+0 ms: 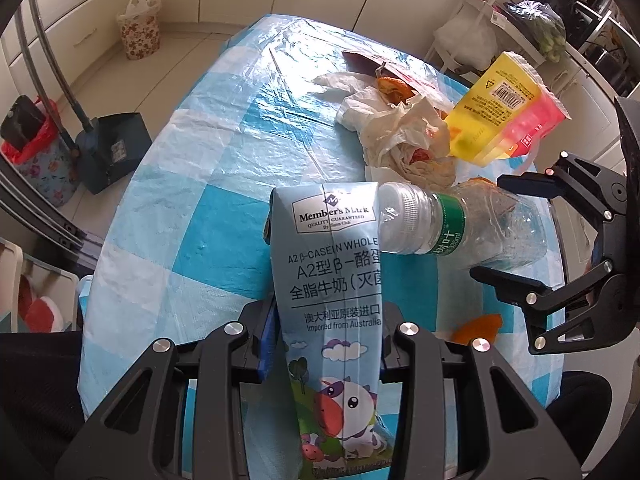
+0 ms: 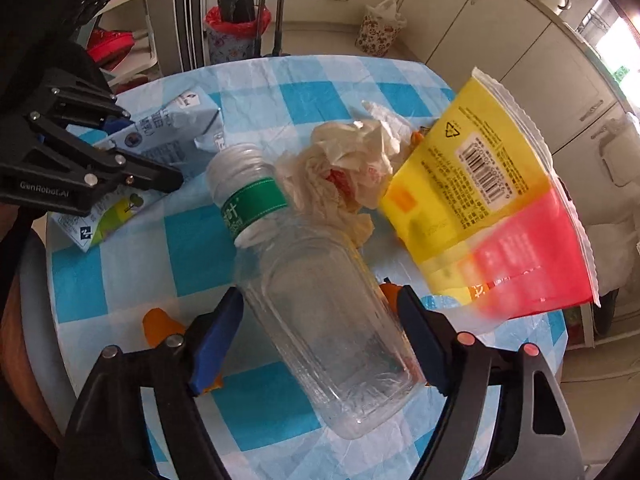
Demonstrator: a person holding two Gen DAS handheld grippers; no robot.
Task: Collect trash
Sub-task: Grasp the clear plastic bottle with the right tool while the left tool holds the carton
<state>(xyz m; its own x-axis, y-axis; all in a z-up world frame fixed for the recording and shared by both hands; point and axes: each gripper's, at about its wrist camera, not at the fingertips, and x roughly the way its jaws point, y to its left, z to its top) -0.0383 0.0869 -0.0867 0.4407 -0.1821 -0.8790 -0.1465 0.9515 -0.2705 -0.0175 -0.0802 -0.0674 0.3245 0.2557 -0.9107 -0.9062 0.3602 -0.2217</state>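
Glossy flattened milk carton (image 1: pixel 332 304) pinched in left gripper (image 1: pixel 324 344). Ribbed clear plastic bottle (image 2: pixel 320 312) lying between right gripper (image 2: pixel 320 344) pads, half spread; contact unclear. Crumpled tissue (image 2: pixel 340 168) beyond.

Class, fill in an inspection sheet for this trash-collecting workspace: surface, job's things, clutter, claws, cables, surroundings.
Surface: round table under a blue-and-white checked plastic cloth.
Job's things: milk carton; clear plastic bottle, capless, lying down; crumpled tissues; yellow-and-red snack bag; orange peel.
Clutter: nothing seen beyond the trash.
Claws: left claw shut on the milk carton; right claw astride the bottle's lower half, pads beside it, grip not clear.
Cables: nothing seen.
Surroundings: dustpan, floral bin with red liner, floral bag, cabinets.
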